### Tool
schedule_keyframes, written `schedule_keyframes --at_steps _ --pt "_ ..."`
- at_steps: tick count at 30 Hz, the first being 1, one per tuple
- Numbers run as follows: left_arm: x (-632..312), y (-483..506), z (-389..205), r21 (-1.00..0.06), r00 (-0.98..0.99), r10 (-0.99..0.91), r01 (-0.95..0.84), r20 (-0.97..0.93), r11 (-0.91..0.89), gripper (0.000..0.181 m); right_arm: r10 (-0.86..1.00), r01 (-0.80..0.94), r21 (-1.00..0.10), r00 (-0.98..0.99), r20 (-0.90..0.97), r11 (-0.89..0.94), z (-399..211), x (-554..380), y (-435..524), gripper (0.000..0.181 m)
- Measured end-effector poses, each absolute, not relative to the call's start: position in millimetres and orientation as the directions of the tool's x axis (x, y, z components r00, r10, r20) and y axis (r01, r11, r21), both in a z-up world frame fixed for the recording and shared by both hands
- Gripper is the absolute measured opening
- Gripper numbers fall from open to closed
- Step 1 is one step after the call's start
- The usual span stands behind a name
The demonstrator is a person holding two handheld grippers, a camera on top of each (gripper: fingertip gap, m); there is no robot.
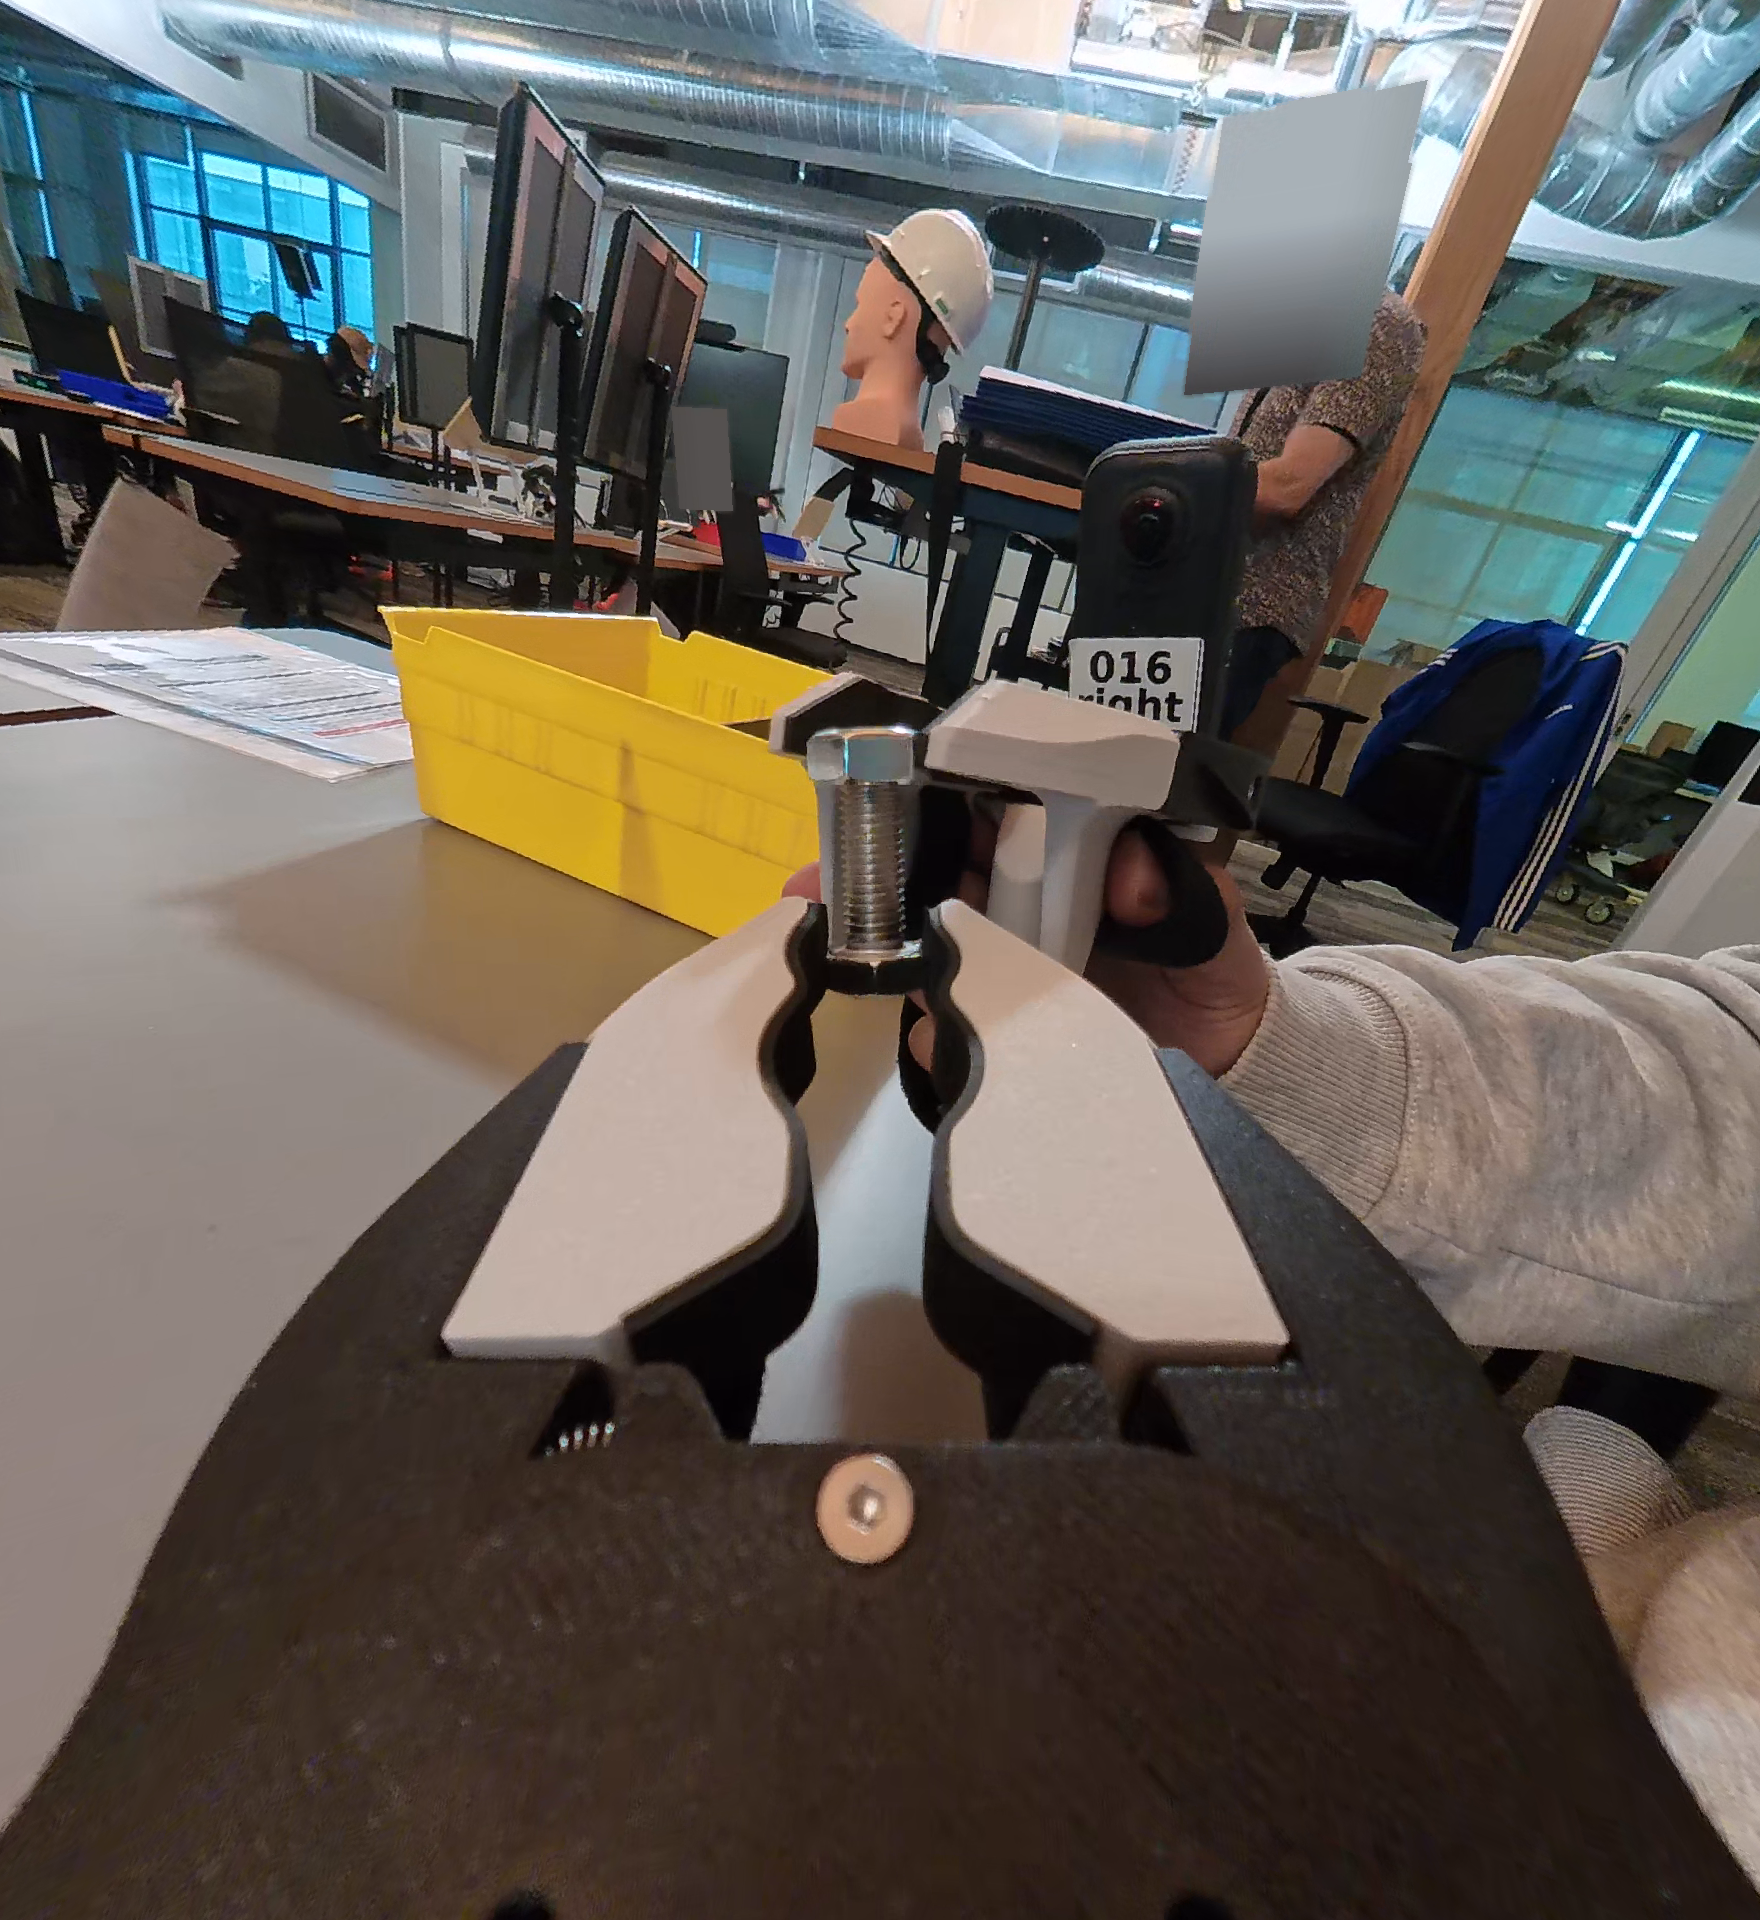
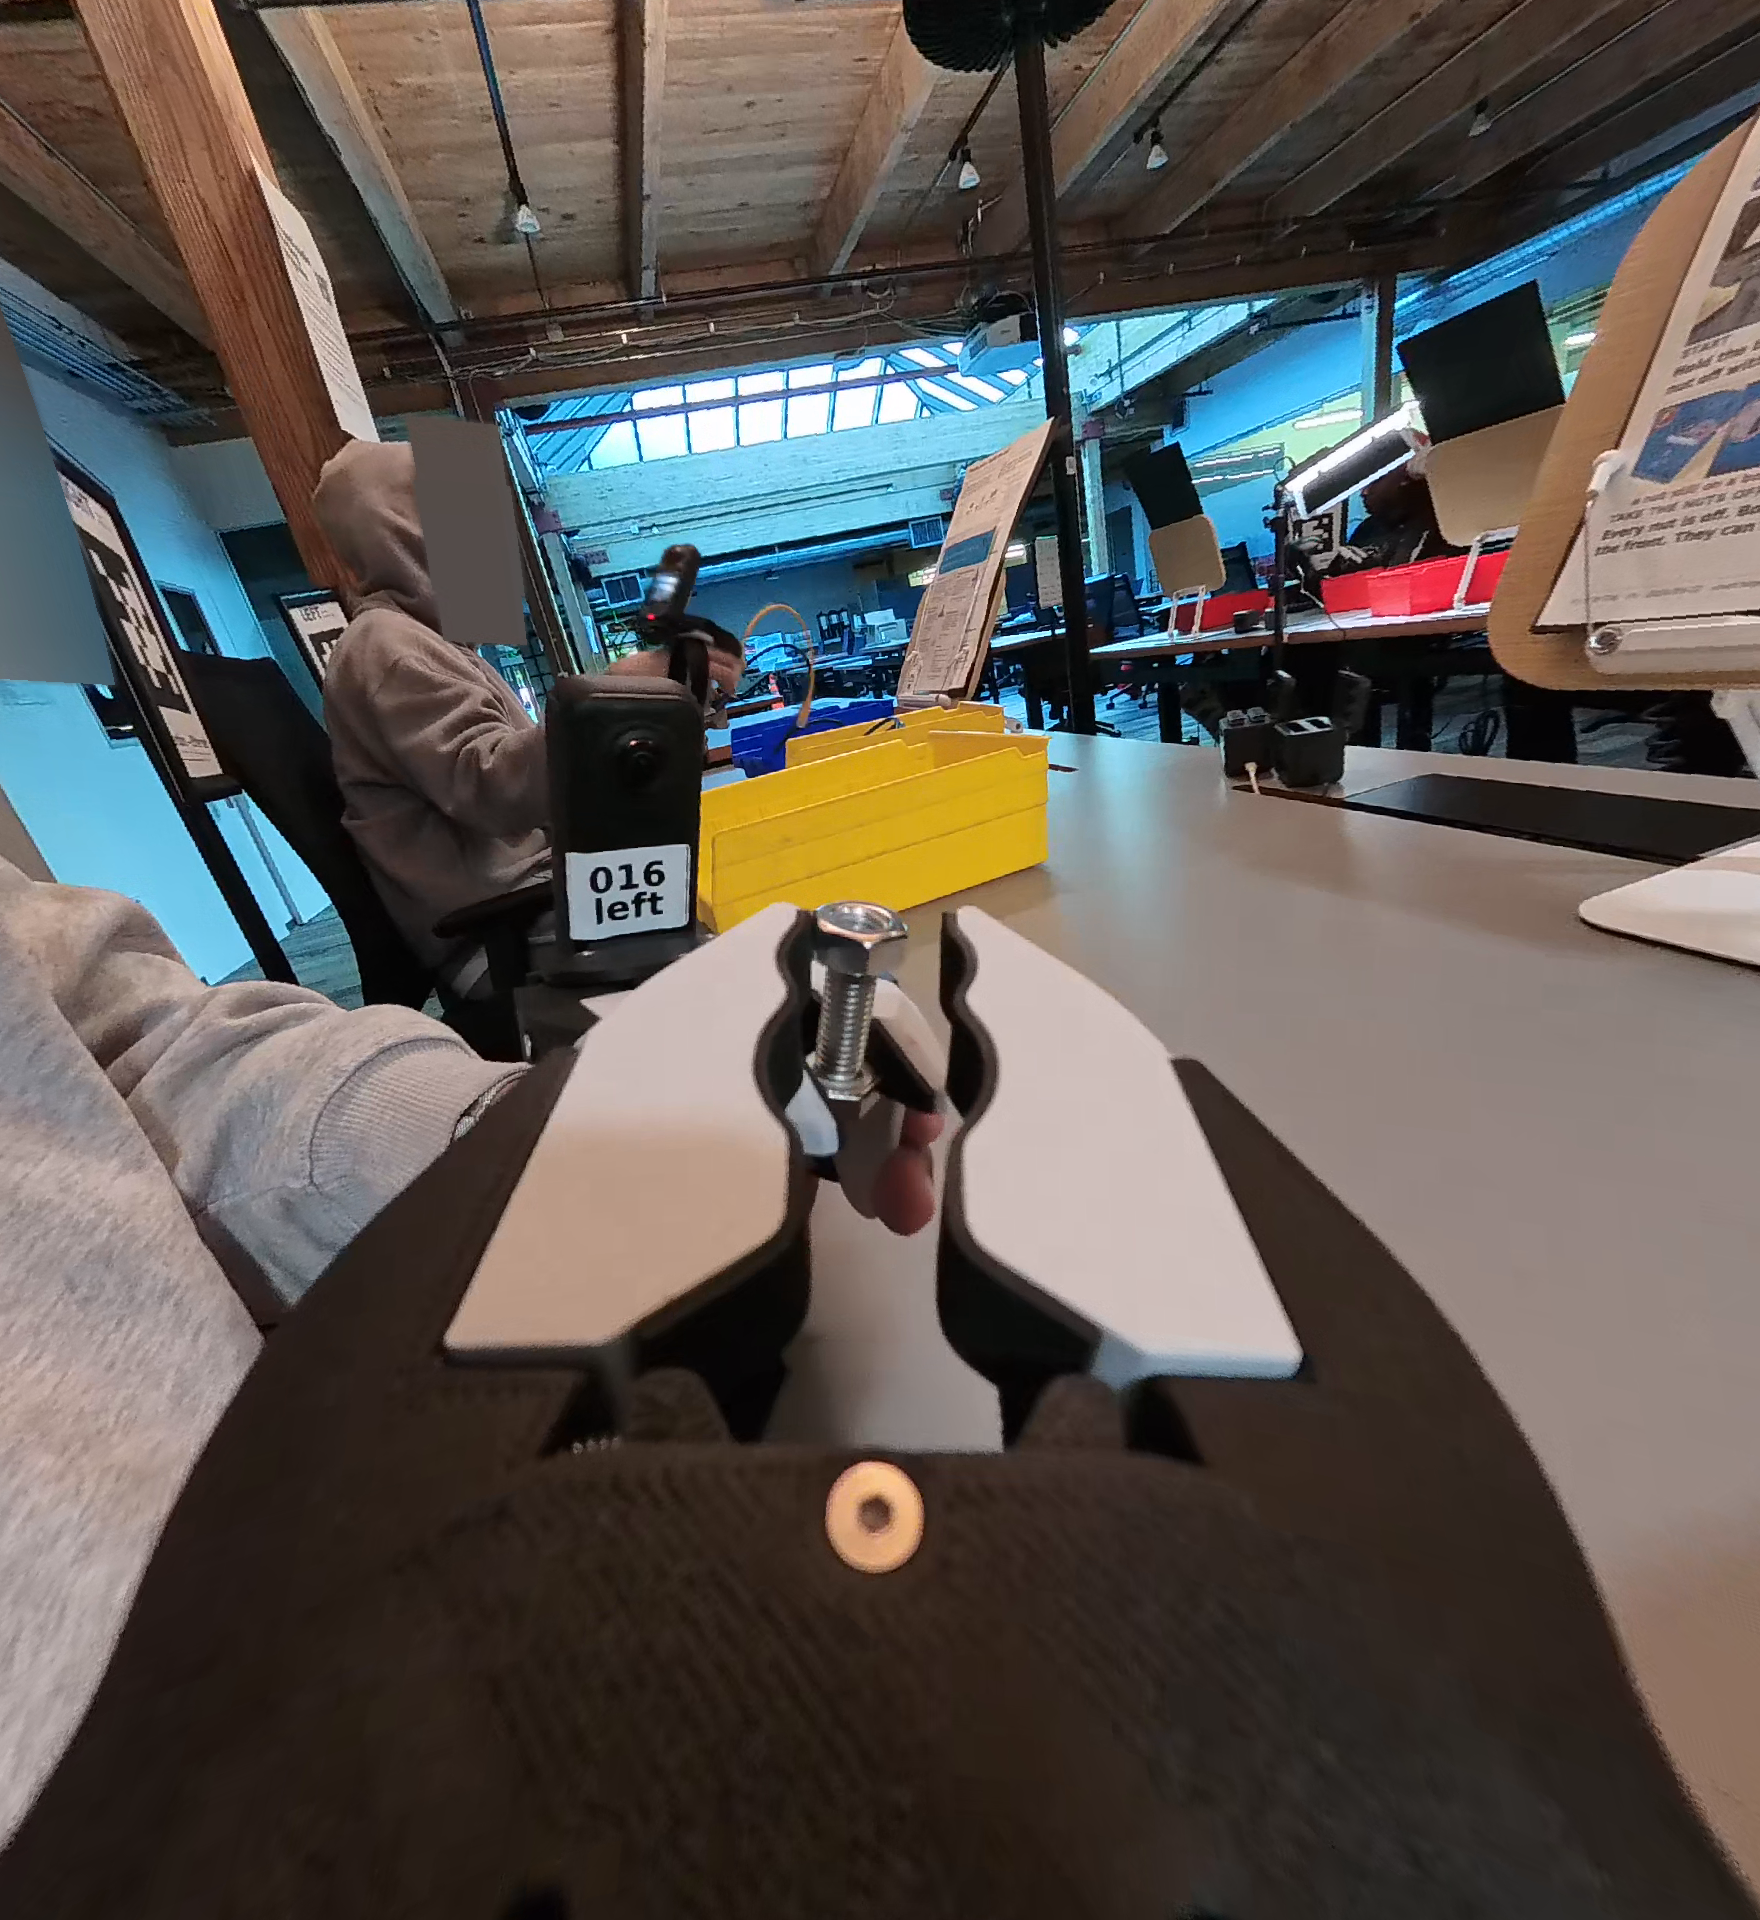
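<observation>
Pinching the bolt (image 1: 863,842) upright above the surface (image 1: 232,987), left gripper (image 1: 871,951) at its nut end, right gripper (image 2: 860,940) spread beside its head, we risk it tipping out.

Both wrist cameras face each other closely across the bolt (image 1: 863,836), sharing the yellow bin (image 2: 876,821).

Silver bolt (image 1: 863,831); yellow bin (image 1: 585,748); grey table (image 1: 180,1039).
</observation>
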State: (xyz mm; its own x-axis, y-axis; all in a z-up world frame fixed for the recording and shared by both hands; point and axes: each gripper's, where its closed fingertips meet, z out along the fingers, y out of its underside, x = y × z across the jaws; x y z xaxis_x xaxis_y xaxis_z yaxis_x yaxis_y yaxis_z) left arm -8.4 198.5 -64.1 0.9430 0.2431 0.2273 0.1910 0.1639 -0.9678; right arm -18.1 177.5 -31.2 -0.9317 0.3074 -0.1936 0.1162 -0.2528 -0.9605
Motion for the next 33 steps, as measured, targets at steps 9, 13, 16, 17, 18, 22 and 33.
schedule_keyframes --at_steps 9,13,16,17,18,22,33 --pt "-10.2 197.9 -63.8 -0.964 0.939 0.247 0.201 0.241 0.176 0.017 0.301 0.115 -0.961 -0.934 -0.190 -0.251 -31.2 -16.7 176.5 0.019" --pt "-10.3 197.6 -63.1 -0.962 0.938 0.244 0.205 0.247 0.183 0.017 0.300 0.117 -0.960 -0.934 -0.193 -0.253 -31.0 -16.8 176.6 0.018" --pt "-10.8 197.1 -62.8 -0.959 0.936 0.242 0.212 0.255 0.190 0.017 0.299 0.119 -0.960 -0.934 -0.195 -0.255 -30.7 -16.8 176.8 0.017" --pt "-11.0 197.0 -62.8 -0.958 0.936 0.242 0.213 0.256 0.190 0.017 0.300 0.119 -0.960 -0.934 -0.195 -0.255 -30.7 -16.8 176.9 0.017" --pt "-11.0 196.9 -62.8 -0.958 0.936 0.243 0.212 0.256 0.191 0.017 0.301 0.118 -0.960 -0.933 -0.194 -0.255 -30.6 -16.8 176.8 0.017" --pt "-11.1 196.8 -62.7 -0.958 0.936 0.243 0.213 0.257 0.193 0.017 0.304 0.118 -0.960 -0.932 -0.196 -0.256 -30.6 -17.1 176.8 0.017" --pt "-13.0 194.7 -61.1 -0.953 0.932 0.243 0.220 0.269 0.209 0.017 0.316 0.116 -0.960 -0.928 -0.196 -0.257 -30.5 -18.8 178.7 0.016"
